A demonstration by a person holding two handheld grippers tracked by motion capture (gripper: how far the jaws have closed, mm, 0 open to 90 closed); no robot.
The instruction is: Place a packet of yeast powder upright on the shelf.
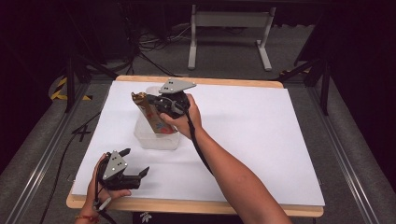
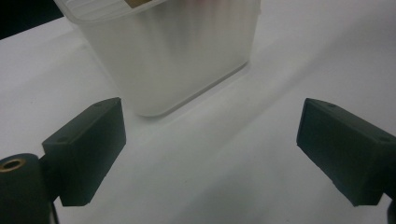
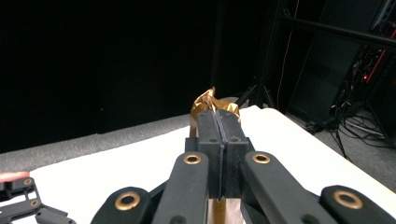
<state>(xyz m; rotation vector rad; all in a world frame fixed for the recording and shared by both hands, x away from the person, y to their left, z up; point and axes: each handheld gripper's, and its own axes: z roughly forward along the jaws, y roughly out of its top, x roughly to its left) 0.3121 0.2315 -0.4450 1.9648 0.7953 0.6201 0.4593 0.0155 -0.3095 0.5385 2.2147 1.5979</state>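
Reaching forward, right hand-held gripper (image 1: 156, 105) clamps gold packet (image 1: 152, 116) over tub (image 1: 154, 140).

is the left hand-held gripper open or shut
Open. The left hand-held gripper has its two black jaws spread wide apart with bare white table between them, aimed at the plastic tub.

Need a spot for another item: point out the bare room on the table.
Bare: the whole table stretch beyond the right gripper to the far right edge. Crowded: around the plastic tub, where the brown packet is held, with the left gripper near the front corner.
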